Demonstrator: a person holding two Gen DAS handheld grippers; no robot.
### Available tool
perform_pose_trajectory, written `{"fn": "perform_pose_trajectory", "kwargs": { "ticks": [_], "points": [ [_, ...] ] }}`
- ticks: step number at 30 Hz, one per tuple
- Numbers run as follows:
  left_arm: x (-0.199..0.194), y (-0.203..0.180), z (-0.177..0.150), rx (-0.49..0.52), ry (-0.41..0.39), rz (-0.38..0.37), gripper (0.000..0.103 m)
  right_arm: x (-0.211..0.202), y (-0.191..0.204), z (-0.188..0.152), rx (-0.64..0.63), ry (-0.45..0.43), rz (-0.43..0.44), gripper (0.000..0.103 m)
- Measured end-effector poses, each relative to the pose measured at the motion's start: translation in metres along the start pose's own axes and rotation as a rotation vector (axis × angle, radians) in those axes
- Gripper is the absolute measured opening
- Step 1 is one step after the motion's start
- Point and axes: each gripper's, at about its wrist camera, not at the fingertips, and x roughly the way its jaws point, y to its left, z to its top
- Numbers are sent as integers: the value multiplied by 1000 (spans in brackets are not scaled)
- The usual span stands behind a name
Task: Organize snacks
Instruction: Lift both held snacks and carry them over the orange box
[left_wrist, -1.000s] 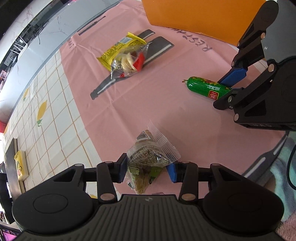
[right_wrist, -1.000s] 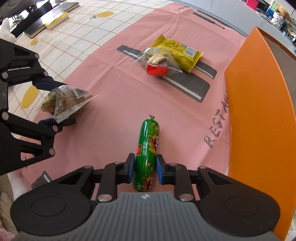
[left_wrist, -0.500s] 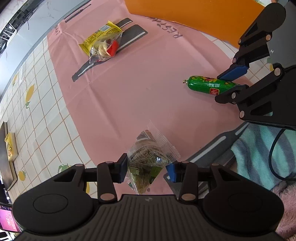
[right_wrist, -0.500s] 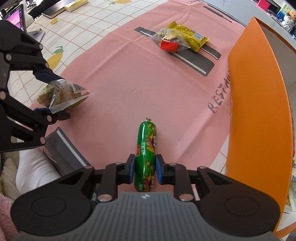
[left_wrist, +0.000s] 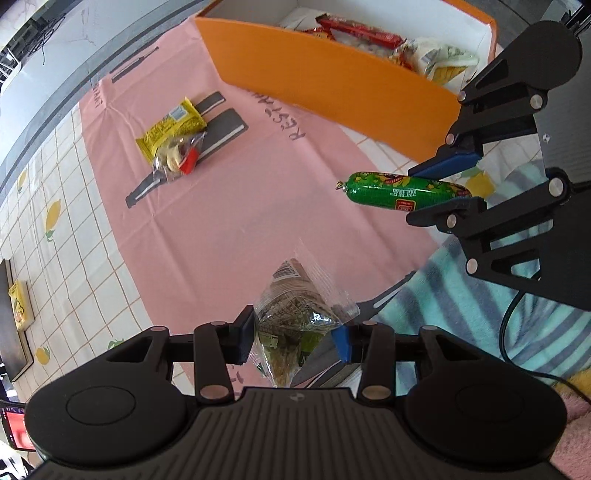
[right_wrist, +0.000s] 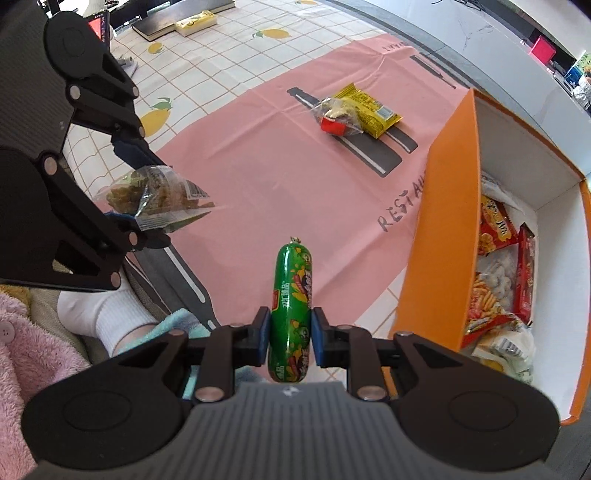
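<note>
A clear, crinkly plastic pouch of green-brown snack (left_wrist: 295, 314) is pinched between the pads of the left gripper (left_wrist: 293, 338), and a green, foil-wrapped sausage stick (right_wrist: 291, 306) is clamped near its lower end by the right gripper (right_wrist: 288, 341); both are held in the air above the pink printed mat (left_wrist: 221, 221). The step in hand is judged to be the carry to the orange cardboard box (right_wrist: 443, 221), which is already partly filled with packets. Each item is best brought over the near wall (the sausage's long free end included) and let go only above the white interior. Open room is seen at the box's far end. A yellow wrapper (left_wrist: 170, 129) and a clear packet with a red piece (left_wrist: 177, 158) are left on the mat, touching each other.
</note>
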Motion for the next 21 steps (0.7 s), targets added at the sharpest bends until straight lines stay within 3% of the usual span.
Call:
{"fn": "perform_pose_trajectory", "kwargs": {
  "ticks": [11,21],
  "points": [
    [-46,-12,81,-37,-106,-76,48,-49,-65,3,-3,-4,-121,20],
    [-41,-20,158,-62,-171,-175,48,-39,-142,-5,88,54,-170,20]
  ]
}}
